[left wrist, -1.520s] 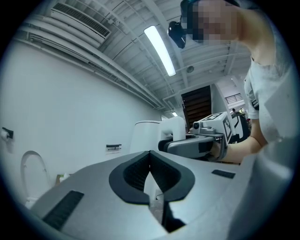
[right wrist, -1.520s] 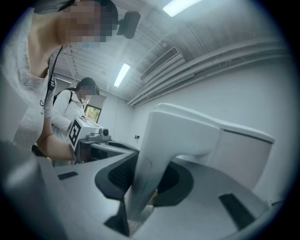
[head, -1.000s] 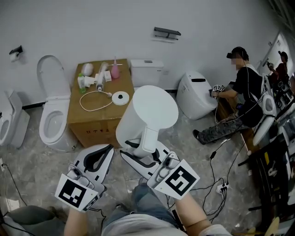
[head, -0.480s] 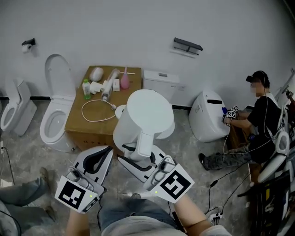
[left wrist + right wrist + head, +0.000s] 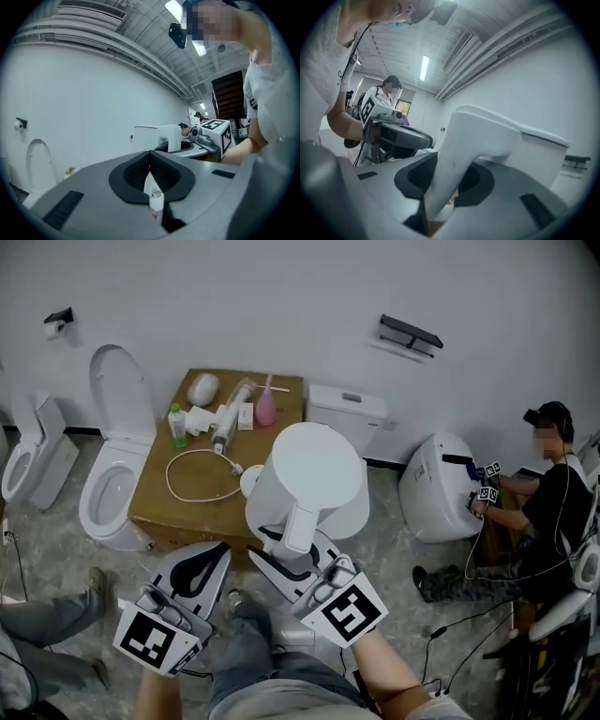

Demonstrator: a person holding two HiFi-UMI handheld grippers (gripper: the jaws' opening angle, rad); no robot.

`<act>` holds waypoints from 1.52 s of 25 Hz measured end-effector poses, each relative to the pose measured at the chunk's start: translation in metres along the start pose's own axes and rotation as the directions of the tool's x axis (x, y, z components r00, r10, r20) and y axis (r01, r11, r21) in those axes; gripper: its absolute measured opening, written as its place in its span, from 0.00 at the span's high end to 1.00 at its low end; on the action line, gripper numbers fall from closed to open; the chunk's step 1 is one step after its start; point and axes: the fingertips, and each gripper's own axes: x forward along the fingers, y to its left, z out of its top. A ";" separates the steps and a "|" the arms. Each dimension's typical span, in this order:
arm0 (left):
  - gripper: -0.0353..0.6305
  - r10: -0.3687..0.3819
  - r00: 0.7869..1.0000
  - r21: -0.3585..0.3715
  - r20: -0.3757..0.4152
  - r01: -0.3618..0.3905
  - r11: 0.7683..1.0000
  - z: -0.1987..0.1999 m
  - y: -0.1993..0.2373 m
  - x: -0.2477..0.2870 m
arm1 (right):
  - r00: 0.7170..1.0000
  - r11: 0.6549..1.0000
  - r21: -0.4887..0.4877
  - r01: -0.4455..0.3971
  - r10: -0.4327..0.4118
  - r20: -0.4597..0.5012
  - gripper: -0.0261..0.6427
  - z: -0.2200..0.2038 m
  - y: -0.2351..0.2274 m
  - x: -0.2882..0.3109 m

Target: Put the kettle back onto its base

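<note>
1. Okay, the right gripper (image 5: 292, 554) is clamped on the handle of the white kettle (image 5: 307, 474), held up in front of the cardboard box (image 5: 173, 517).
2. The round base (image 5: 247, 481) sits on the box's near corner, half hidden behind the kettle, with its cord (image 5: 184, 491) looped alongside.
3. The left gripper (image 5: 212, 557) has its jaws together, empty.
4. Bottles (image 5: 266, 409) crowd the box's back edge, and a toilet (image 5: 111, 498) stands to its left.
</note>
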 end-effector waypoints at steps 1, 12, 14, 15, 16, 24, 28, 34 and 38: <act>0.93 -0.003 1.000 -0.003 -0.007 0.003 1.000 -0.006 0.009 0.007 | 1.000 1.000 -0.010 0.005 -0.005 -0.014 0.80 -0.010 -0.007 0.009; 0.93 -0.065 0.997 -0.017 -0.040 0.065 0.998 -0.059 0.097 0.088 | 0.998 0.999 0.026 0.041 -0.040 -0.050 0.79 -0.108 -0.088 0.101; 0.93 -0.072 0.996 -0.016 -0.054 0.071 0.997 -0.073 0.108 0.098 | 0.998 0.998 0.037 0.044 -0.042 -0.056 0.79 -0.128 -0.097 0.115; 0.93 -0.072 0.996 -0.016 -0.055 0.071 0.997 -0.080 0.113 0.102 | 0.997 0.998 0.039 0.044 -0.041 -0.060 0.79 -0.138 -0.100 0.121; 0.93 -0.072 0.996 -0.017 -0.054 0.071 0.997 -0.087 0.118 0.105 | 0.997 0.998 0.042 0.043 -0.040 -0.063 0.79 -0.148 -0.103 0.127; 0.93 -0.060 0.996 -0.038 -0.068 0.057 0.998 -0.133 0.138 0.117 | 0.994 0.998 0.060 0.030 -0.024 -0.102 0.78 -0.210 -0.113 0.159; 0.93 -0.044 0.996 -0.051 -0.078 0.040 0.998 -0.145 0.144 0.118 | 0.993 0.997 0.076 0.030 -0.021 -0.113 0.78 -0.226 -0.117 0.168; 0.93 -0.038 0.995 -0.067 -0.089 0.032 0.997 -0.149 0.149 0.122 | 0.991 0.998 0.061 0.010 -0.002 -0.137 0.78 -0.238 -0.118 0.178; 0.93 -0.035 0.996 -0.076 -0.087 0.029 0.997 -0.150 0.151 0.127 | 0.991 0.998 0.070 -0.001 0.010 -0.136 0.78 -0.239 -0.120 0.180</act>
